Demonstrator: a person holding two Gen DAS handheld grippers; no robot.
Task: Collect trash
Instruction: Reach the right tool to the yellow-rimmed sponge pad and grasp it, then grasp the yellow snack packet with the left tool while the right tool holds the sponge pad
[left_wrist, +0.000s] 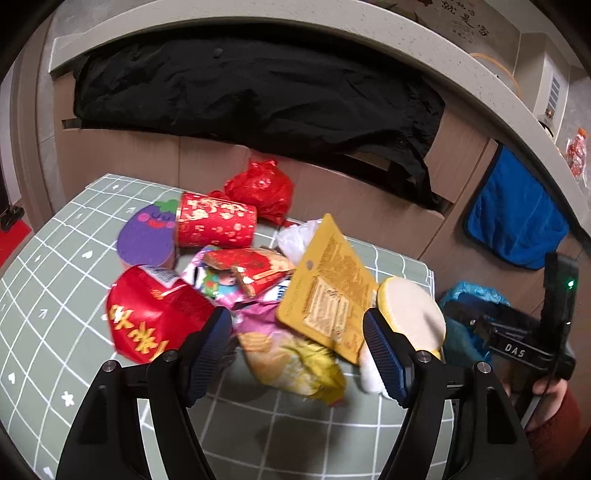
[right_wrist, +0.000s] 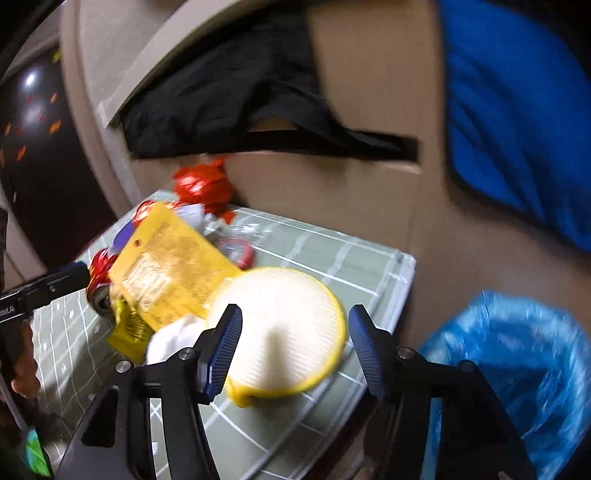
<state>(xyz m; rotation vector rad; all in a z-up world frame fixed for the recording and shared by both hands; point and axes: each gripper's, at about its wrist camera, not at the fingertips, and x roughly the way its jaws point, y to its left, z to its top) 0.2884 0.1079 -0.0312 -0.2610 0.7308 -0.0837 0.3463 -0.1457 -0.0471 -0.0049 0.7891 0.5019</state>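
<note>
A pile of trash lies on the green grid-patterned table (left_wrist: 48, 295): a red bowl (left_wrist: 151, 314), a red paper cup (left_wrist: 216, 221) on its side, a yellow packet (left_wrist: 328, 288), a yellow snack bag (left_wrist: 295, 362), a round white lid with a yellow rim (left_wrist: 413, 314) and a red plastic bag (left_wrist: 262, 188). My left gripper (left_wrist: 297, 347) is open above the snack bag. My right gripper (right_wrist: 295, 343) is open, its fingers on either side of the lid (right_wrist: 280, 328). The yellow packet (right_wrist: 170, 266) leans behind it.
A bin lined with a blue bag (right_wrist: 517, 369) stands off the table's right edge. Brown cabinets (left_wrist: 351, 206) rise behind the table, with a black cloth (left_wrist: 258, 92) and a blue towel (left_wrist: 513, 218) hanging on them. The right gripper's body (left_wrist: 517, 343) shows beside the table.
</note>
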